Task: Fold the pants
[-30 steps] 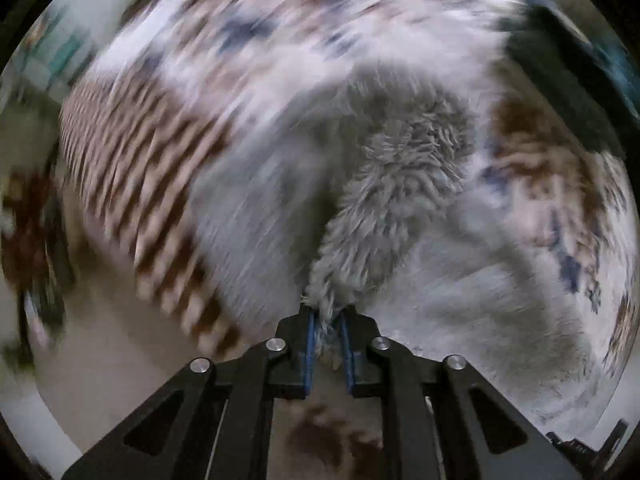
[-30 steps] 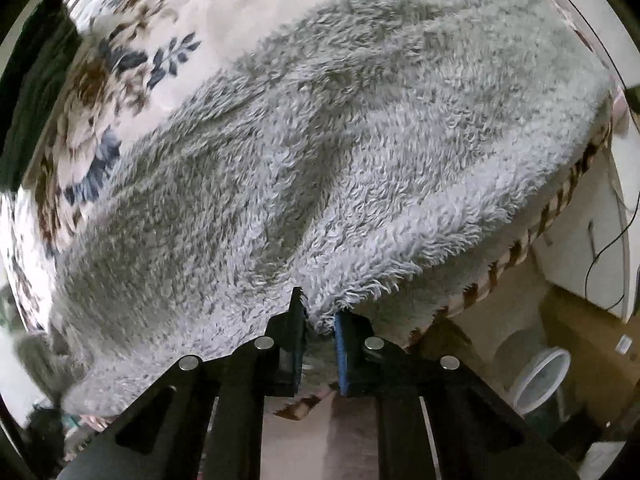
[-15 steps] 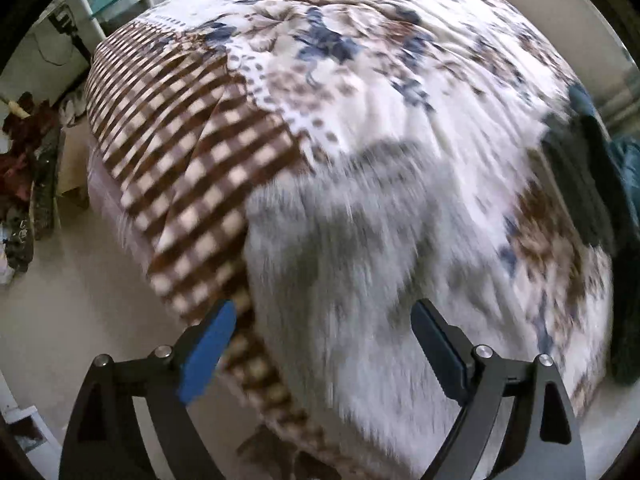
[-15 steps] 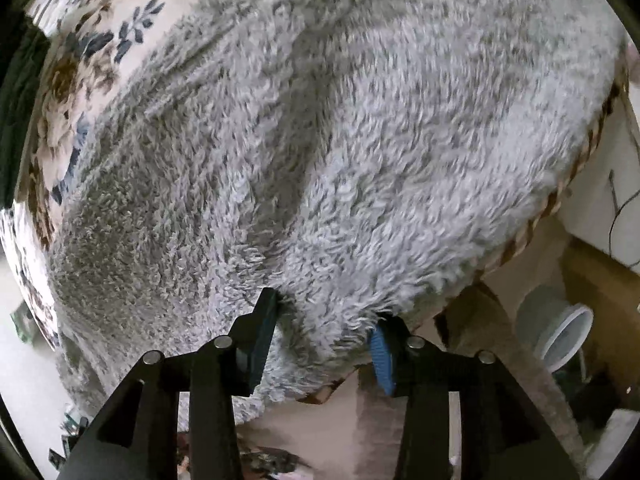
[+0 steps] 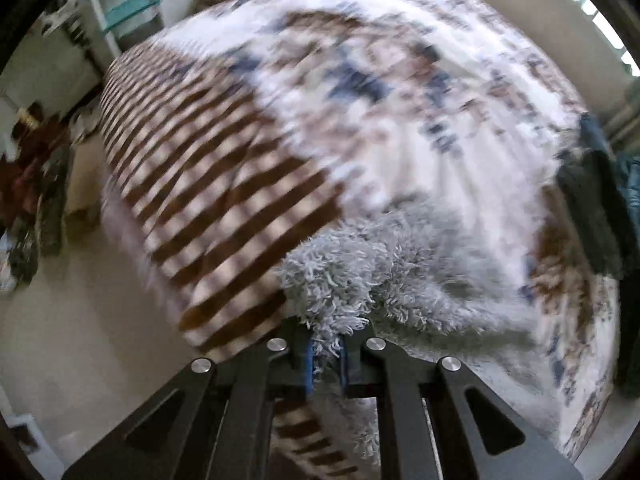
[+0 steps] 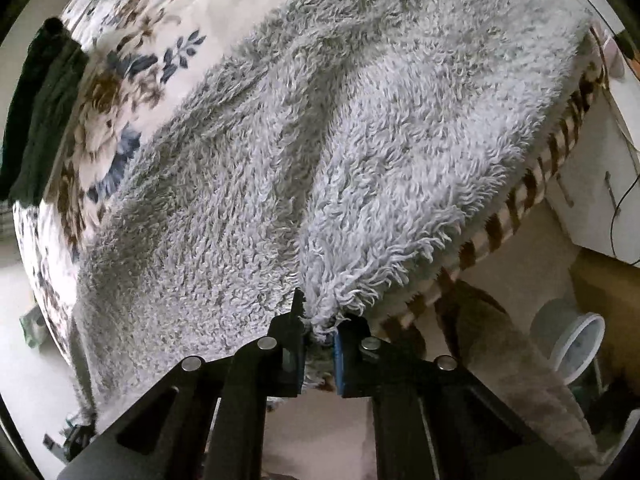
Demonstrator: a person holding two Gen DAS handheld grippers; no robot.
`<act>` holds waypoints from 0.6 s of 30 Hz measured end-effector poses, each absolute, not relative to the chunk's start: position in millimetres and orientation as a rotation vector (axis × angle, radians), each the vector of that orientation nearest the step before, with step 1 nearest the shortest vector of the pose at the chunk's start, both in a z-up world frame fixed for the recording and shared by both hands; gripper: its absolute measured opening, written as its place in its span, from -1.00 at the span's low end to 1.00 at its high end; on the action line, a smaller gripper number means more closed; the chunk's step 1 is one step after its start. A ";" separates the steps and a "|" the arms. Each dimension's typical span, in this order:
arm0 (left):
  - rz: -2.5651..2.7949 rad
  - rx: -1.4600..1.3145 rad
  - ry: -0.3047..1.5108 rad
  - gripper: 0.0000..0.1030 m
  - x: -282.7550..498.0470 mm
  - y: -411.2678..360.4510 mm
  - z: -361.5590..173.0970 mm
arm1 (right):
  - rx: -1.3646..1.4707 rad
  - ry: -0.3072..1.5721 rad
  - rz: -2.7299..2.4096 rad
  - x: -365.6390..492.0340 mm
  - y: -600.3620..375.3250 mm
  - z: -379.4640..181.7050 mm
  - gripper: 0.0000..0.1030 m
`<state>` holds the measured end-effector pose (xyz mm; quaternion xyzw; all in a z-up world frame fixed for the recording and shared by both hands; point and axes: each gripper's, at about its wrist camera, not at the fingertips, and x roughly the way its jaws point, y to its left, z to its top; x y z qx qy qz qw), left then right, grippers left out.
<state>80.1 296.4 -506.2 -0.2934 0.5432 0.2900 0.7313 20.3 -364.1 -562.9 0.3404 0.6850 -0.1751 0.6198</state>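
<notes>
On the bed (image 5: 400,152), the fuzzy grey pants (image 6: 320,140) lie spread over a floral cover, reaching right up to the bed's edge, where a brown-and-cream checked border (image 5: 224,200) hangs down the side. Both grippers have a bite of the fleece: the left gripper (image 5: 326,354) has its fingers clamped on a tuft at the pants' near edge, and the right gripper (image 6: 319,334) has its fingers pinched shut on a corner of the pants too, with the pile spilling over the blue pads.

Room-wise, the left view is pretty blurry. You can make out a pale floor (image 5: 80,320), a shelf unit with teal shelves (image 5: 128,4) in the back corner, and a pile of reddish-brown stuff (image 5: 28,168) by the wall, can't tell what. Some dark clothes (image 5: 596,208) sit on the far side of the bed. In the right view, a white bucket (image 6: 576,344) stands on the floor just past the bed corner, near a cardboard box (image 6: 608,280), and a thin cable (image 6: 624,196) runs down the wall.
</notes>
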 end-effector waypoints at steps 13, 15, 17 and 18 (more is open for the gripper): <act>0.613 -0.424 1.343 0.81 56.4 238.3 -472.4 | 0.684 1.849 -0.088 32.2 -312.5 -524.0 0.32; 0.605 -0.389 1.334 0.81 62.7 222.7 -461.5 | 0.704 1.849 0.054 53.0 -288.2 -496.1 0.32; 0.548 -0.382 1.323 0.81 76.3 199.5 -459.7 | 0.702 1.814 0.178 87.5 -267.3 -473.0 0.32; 0.526 -0.376 1.330 0.81 86.7 187.5 -463.6 | 0.706 1.791 0.231 110.8 -262.6 -468.4 0.32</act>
